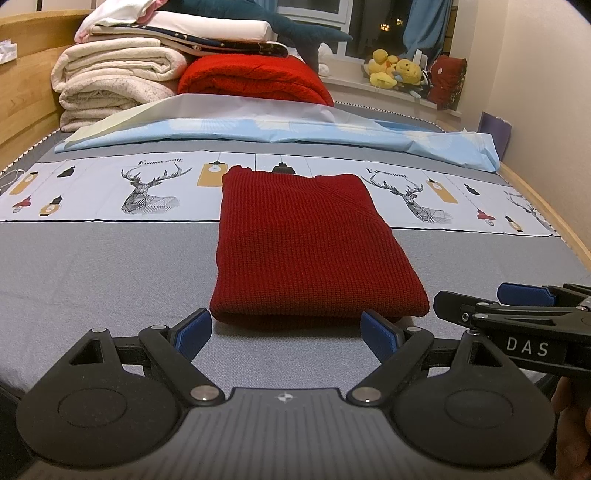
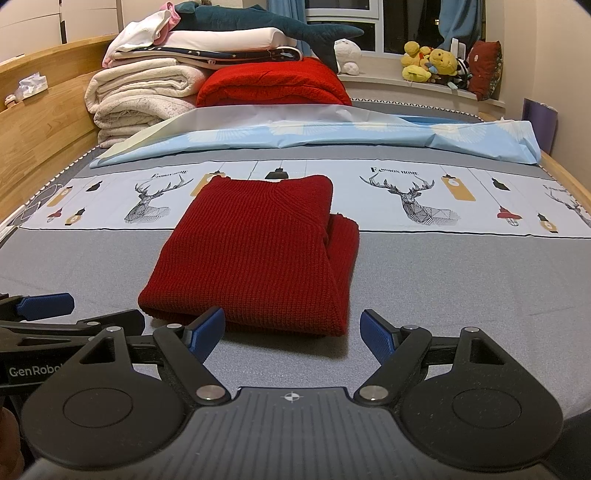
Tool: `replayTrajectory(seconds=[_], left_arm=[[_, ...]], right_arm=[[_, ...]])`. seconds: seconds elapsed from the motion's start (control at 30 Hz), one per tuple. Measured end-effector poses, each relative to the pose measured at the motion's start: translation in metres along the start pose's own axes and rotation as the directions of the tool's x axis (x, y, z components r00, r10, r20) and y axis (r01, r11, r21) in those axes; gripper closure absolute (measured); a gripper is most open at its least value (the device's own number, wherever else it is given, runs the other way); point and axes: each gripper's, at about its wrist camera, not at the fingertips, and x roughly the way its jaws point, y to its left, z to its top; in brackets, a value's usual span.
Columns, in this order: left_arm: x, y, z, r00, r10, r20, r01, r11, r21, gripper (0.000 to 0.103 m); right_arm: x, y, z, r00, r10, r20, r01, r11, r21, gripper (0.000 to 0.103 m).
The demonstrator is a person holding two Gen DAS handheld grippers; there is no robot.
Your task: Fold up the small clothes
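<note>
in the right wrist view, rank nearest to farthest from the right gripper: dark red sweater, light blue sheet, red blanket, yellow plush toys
From the right gripper:
1. Dark red sweater, folded, just ahead on the grey bed.
2. Light blue sheet, lying across the bed beyond it.
3. Red blanket, folded behind the sheet, left of centre.
4. Yellow plush toys, on the windowsill, far right.

Wooden bed frame [image 2: 40, 122], dark window [image 2: 340, 18], blue curtain [image 2: 458, 18], cream wall [image 2: 554, 55]

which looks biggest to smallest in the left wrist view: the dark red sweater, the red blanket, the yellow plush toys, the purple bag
1. dark red sweater, though it lies nearest the camera
2. red blanket
3. yellow plush toys
4. purple bag
</note>
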Motion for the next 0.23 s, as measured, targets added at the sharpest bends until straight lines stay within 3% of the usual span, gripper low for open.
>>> replayTrajectory(seconds=[0.23], left_arm=[[0.0007, -0.0008, -0.0006, 1.0, 0.002, -0.002, -0.002, 1.0, -0.003, 0.012]], right_arm=[[0.0002, 0.0005, -0.0001, 1.0, -0.001, 0.0, 0.001, 1.0, 0.0, 0.022]])
